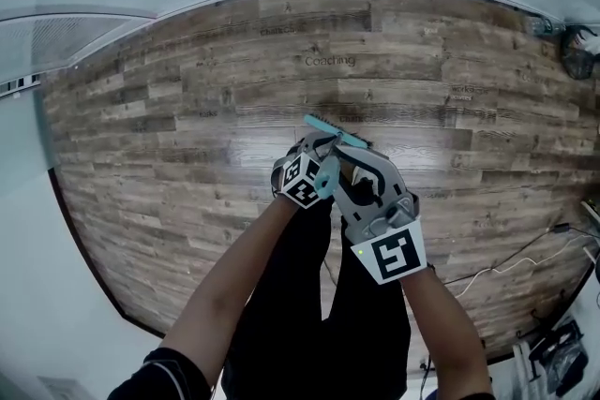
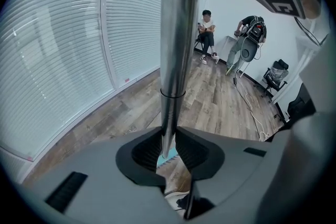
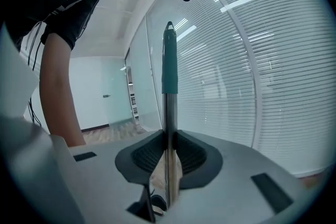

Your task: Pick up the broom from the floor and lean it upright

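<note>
The broom stands upright, gripped by both grippers close in front of my legs. In the head view its teal head (image 1: 336,133) shows just beyond the left gripper (image 1: 317,166) and the right gripper (image 1: 364,171). In the left gripper view the metal pole (image 2: 176,34) runs down between the dark pads, with the left gripper (image 2: 169,138) shut on it and the teal head (image 2: 168,158) below. In the right gripper view the right gripper (image 3: 169,148) is pressed on the pole (image 3: 169,113) under its teal end grip (image 3: 169,60).
A glass wall with blinds (image 2: 63,60) curves along the wood floor (image 1: 187,108). Two people (image 2: 207,34) with equipment (image 2: 251,42) are at the far end, beside an office chair (image 2: 277,72). A white cable (image 1: 506,267) lies on the floor at right.
</note>
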The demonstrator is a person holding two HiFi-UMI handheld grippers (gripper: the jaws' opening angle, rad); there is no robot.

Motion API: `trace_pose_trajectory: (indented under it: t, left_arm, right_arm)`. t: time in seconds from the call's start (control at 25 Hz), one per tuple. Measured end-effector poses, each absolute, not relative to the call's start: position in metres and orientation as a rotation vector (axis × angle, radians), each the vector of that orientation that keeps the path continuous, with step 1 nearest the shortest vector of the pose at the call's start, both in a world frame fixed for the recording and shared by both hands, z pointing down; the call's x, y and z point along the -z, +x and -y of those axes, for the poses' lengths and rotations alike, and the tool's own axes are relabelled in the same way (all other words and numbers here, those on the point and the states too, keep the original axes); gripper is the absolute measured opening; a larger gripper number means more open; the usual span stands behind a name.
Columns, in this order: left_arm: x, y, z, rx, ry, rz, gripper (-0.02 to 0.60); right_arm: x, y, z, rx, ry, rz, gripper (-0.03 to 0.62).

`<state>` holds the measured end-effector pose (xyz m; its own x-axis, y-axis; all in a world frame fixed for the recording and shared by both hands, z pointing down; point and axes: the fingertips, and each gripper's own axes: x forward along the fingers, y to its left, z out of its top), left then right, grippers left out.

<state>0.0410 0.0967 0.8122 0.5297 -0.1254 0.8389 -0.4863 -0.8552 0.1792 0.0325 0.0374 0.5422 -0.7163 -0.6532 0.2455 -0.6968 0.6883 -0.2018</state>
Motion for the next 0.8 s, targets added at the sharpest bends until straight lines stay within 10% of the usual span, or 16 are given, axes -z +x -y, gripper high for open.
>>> trace_pose_trajectory:
  t: [0.8]
  left_arm:
    - [-0.747, 0.000, -0.111, -1.170, 2.363, 0.606, 0.124]
  right_arm:
    - [-0.486, 0.054, -0.043, -0.219, 1.384, 2.680, 0.080]
